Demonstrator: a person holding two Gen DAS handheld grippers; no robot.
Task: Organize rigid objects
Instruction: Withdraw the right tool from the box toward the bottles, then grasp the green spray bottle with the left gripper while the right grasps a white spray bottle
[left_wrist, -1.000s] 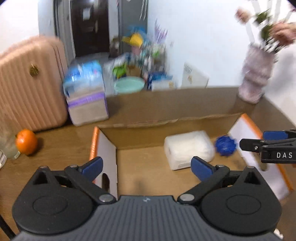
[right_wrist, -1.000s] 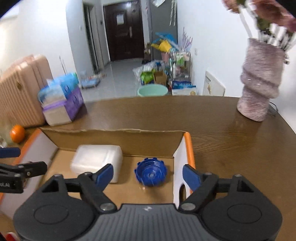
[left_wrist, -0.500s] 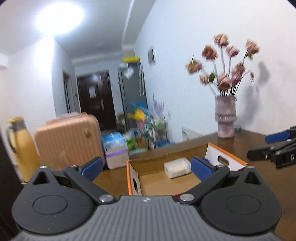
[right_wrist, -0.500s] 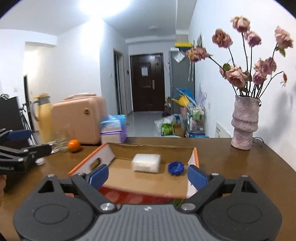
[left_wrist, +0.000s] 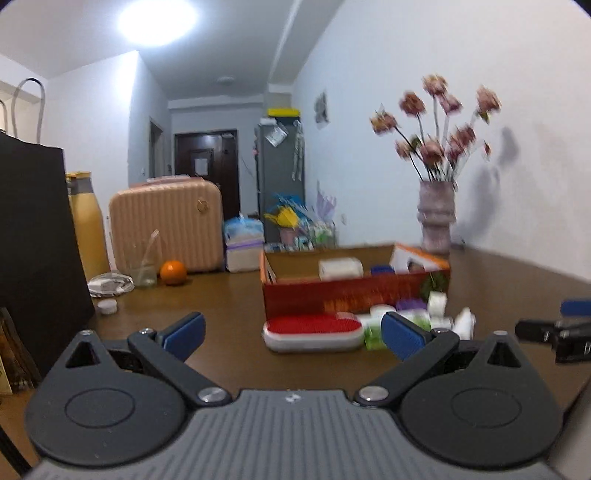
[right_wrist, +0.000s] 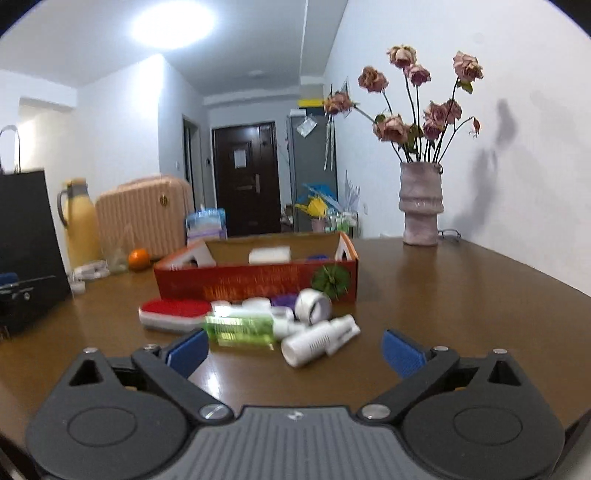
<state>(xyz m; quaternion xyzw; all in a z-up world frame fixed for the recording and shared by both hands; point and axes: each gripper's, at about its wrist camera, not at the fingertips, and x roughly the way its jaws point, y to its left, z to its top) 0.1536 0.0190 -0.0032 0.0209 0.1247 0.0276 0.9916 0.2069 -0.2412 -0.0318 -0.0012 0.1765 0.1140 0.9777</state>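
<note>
Both pairs of tongs hang open and empty, the right tongs (right_wrist: 293, 349) having just spread wider, low in frame before a spray bottle (right_wrist: 319, 339), green bottle (right_wrist: 240, 328) and red brush (right_wrist: 173, 314) on the worktop (right_wrist: 443, 295); the left tongs (left_wrist: 291, 332) face the same brush. Judging by this, a fresh pick-up is starting, calling for closing on one bottle. A second ago both hovered over the box (right_wrist: 258, 284) at mid-frame; now they sit back from it.

Bright indoor light, strong fisheye bending, some motion blur.
One ceiling lamp (right_wrist: 173, 24) above and ahead of the grippers is burnt out to white. It gives glare on the table (right_wrist: 443, 288) and a soft shadow of the flowers (right_wrist: 417, 107) on the wall. Corners are black, edges curve. The left wrist view is more smeared; its flowers and box (left_wrist: 354, 291) look doubled.
</note>
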